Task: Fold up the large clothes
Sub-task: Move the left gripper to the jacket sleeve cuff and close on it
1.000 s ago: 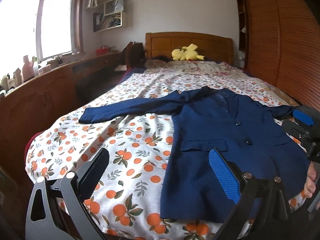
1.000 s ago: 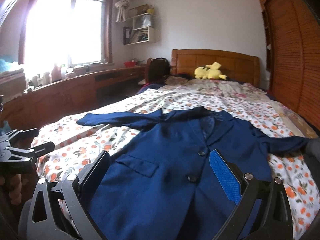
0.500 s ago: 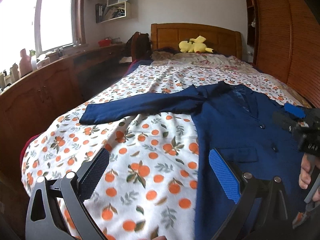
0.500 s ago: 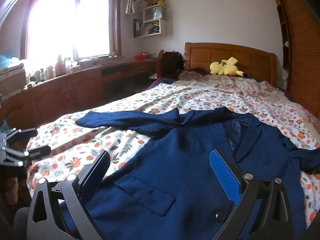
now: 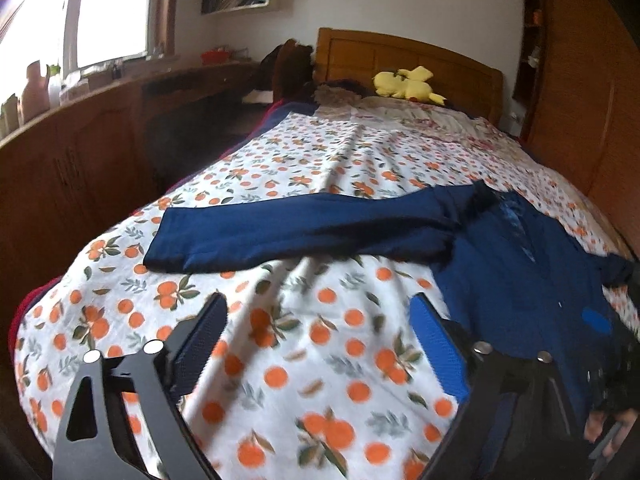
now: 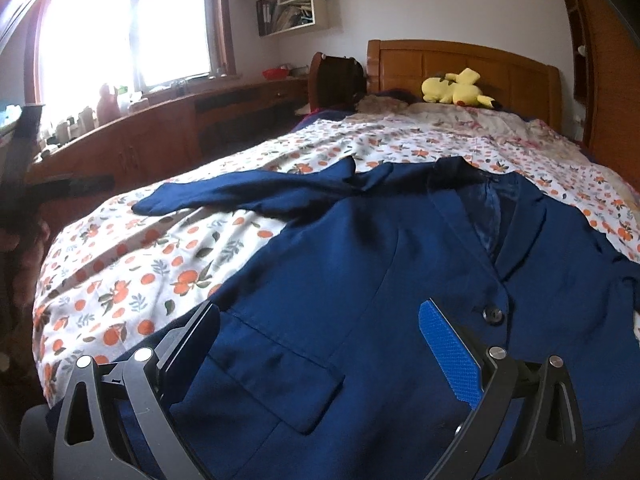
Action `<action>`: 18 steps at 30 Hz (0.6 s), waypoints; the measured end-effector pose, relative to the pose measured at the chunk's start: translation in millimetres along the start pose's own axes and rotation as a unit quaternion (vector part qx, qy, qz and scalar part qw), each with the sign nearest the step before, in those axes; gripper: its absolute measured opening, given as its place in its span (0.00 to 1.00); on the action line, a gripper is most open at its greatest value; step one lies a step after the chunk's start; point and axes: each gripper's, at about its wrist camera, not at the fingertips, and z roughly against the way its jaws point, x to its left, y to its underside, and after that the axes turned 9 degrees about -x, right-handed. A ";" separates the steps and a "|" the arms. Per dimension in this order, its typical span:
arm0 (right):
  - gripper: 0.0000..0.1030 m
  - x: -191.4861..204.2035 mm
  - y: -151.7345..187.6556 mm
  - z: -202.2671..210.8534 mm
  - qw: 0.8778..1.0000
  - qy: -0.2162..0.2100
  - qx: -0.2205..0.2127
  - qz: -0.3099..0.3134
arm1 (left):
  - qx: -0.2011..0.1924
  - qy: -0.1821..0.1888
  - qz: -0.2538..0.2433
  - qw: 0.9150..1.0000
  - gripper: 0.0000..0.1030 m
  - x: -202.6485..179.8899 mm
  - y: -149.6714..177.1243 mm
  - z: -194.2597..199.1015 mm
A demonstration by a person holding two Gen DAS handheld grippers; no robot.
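the left tool (image 5: 316,328) hangs over the orange-print sheet (image 5: 304,360) with its jaws apart and nothing but bare sheet between them; they have just been closing a little. the right tool (image 6: 320,336) hangs low above the front of the jacket (image 6: 360,300), jaws spread wide, gripping nothing, the cloth lying under them. from the left wrist view the right tool shows only as a dark blurred shape with a blue pad at the right edge, with fingertips (image 5: 608,426) of the person's hand beneath it.

the bed (image 6: 460,64) fills both views, its wooden headboard against the far wall, the sheet covering the near half and a paler floral cover (image 6: 480,124) beyond it. a long wooden desk (image 6: 152,136) runs under the window (image 6: 120,28) on the left, bottles and jars lined along it; a slatted wooden wardrobe (image 5: 592,112) stands on the right.

the navy jacket lies face up on the near right part of the bed, buttoned, collar toward the headboard, hem toward the cameras. one sleeve (image 5: 300,232) stretches flat across the sheet to the left, its cuff near the bed's left edge and beyond the left tool's fingers. a flap pocket (image 6: 280,372) sits between the right tool's fingers, and a dark button (image 6: 493,314) just beyond the blue pad (image 6: 448,356).

a yellow plush toy (image 6: 456,88) rests at the headboard, and a red bowl (image 6: 276,73) on the far end of the desk.
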 end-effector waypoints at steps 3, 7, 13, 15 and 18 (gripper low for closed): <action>0.94 2.8 1.2 -1.6 1.000 0.002 0.001 0.009 | 0.016 -0.009 0.020 1.000 0.77 24.2 -10.3 -28.5; 0.94 7.9 2.7 -3.1 1.000 0.007 0.002 0.021 | 0.048 -0.036 0.053 0.997 0.70 62.3 -18.7 -71.6; 0.94 6.5 4.1 -4.6 1.000 0.007 0.004 0.021 | 0.096 -0.076 0.105 0.987 0.63 112.8 -16.6 -130.3; 0.94 6.4 4.5 -4.8 1.000 0.006 0.005 0.021 | 0.115 -0.090 0.116 0.982 0.56 126.4 -12.6 -148.1; 0.94 5.8 4.7 -5.5 1.000 0.005 0.005 0.020 | 0.139 -0.108 0.132 0.975 0.56 143.9 -7.5 -167.0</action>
